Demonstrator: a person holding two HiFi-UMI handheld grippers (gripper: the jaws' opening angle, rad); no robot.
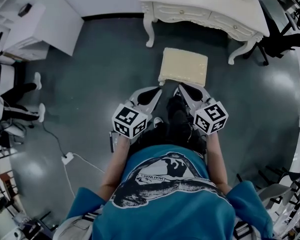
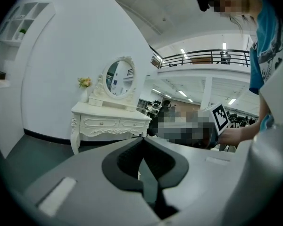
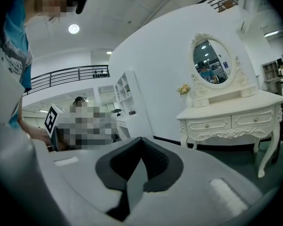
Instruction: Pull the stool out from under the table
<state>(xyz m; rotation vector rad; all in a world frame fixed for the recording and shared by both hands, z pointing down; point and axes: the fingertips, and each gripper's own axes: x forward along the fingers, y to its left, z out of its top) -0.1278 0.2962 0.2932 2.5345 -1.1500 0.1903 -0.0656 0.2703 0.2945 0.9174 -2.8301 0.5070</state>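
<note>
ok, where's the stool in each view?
Head view: stool just above centre, on the dark floor.
Left gripper view: not seen.
Right gripper view: not seen.
Shared landmark: white dressing table, top right in the head view, left of centre in the left gripper view, at the right in the right gripper view.

The dark floor (image 1: 100, 59) carries the cushioned stool (image 1: 184, 66), just before the white table (image 1: 205, 9).
</note>
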